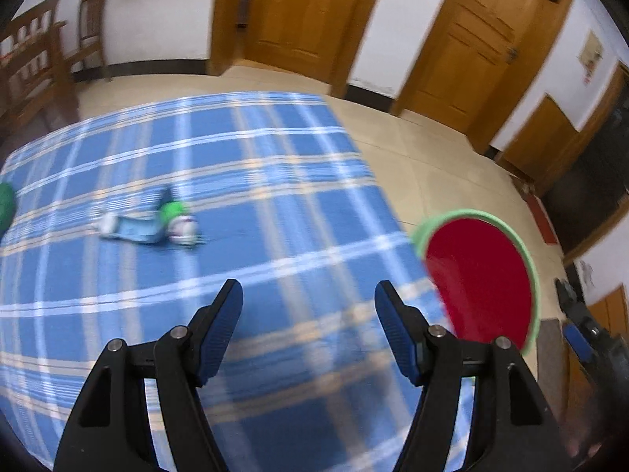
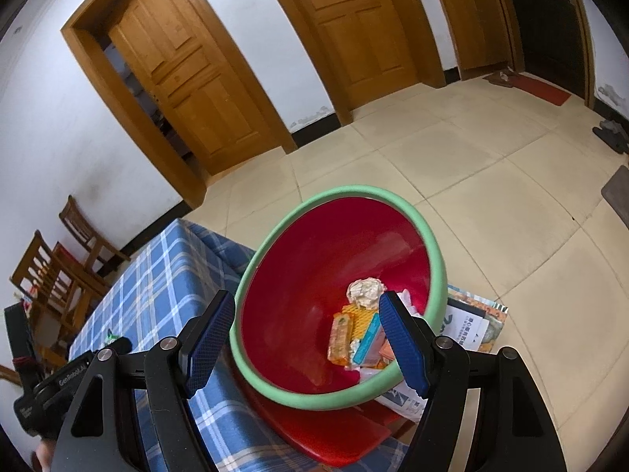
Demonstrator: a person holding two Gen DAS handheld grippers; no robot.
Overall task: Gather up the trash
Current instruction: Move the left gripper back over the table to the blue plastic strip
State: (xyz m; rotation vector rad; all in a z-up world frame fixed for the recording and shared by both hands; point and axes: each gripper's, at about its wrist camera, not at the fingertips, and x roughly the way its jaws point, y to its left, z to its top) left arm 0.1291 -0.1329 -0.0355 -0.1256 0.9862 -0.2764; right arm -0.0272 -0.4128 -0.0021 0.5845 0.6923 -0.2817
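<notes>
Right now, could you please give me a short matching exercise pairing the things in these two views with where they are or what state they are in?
Things:
1. crumpled wrapper
2. red bin
3. left tool
4. wooden chairs

Places or states:
A. open and empty, above the cloth
B. lying on the blue plaid tablecloth
C. against the wall beyond the table
D. beside the table edge, with trash inside

Pairs: 1-B, 2-D, 3-A, 4-C

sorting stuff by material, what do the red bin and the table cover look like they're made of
Red bin: probably plastic, glossy, with sheen streaks on its inner wall; its green rim looks matte, perhaps foam or rubber.
Table cover: looks like woven fabric, matte blue plaid, draped over the table edge.
</notes>
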